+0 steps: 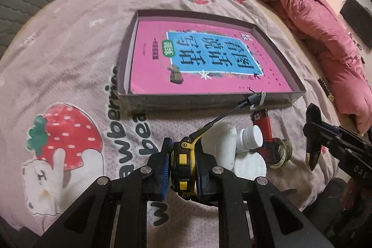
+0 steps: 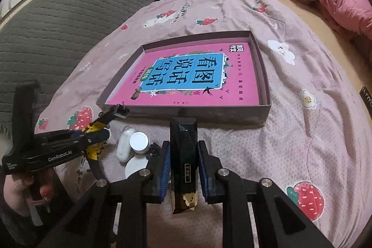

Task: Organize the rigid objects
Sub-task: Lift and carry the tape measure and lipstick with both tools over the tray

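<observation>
While shallow box sits mid-frame on strawberry bedspread, pink book fills its floor, little room at walls. I see white bottle, red lighter lying just before near wall. My left gripper clamps yellow-black reel; right gripper clamps black-gold faceted bar, both tilted down.

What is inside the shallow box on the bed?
Inside the box lies a pink book, flat, filling most of the floor. A narrow strip of floor shows at the book's edges. What is under the book cannot be seen.
</observation>
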Action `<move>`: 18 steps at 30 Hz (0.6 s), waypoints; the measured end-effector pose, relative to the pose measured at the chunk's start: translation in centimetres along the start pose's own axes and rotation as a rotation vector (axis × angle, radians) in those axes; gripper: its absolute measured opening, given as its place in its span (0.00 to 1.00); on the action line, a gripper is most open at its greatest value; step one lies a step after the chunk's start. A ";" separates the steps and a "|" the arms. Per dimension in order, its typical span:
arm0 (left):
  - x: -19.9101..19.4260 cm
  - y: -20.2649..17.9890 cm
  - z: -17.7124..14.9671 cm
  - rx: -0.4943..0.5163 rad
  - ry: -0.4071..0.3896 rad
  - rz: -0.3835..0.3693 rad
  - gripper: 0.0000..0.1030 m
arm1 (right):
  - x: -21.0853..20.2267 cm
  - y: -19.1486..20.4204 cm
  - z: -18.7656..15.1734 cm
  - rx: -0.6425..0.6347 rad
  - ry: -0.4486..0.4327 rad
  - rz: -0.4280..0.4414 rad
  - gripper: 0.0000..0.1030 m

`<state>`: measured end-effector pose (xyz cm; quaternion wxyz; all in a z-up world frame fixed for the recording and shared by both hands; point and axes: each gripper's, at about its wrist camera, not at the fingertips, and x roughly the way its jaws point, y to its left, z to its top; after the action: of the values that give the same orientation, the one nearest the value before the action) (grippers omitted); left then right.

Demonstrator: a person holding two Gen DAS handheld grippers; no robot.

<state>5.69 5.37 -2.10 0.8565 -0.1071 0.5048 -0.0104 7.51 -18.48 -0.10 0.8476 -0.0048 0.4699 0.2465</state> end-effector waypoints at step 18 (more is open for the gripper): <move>-3.7 -1.4 2.0 0.011 -0.108 0.006 0.17 | -1.6 -0.7 1.3 0.026 -0.042 -0.072 0.22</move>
<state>5.74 4.80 2.33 0.8831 -0.1015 0.4580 -0.0049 8.12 -19.39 1.71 0.8656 -0.0055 0.4545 0.2100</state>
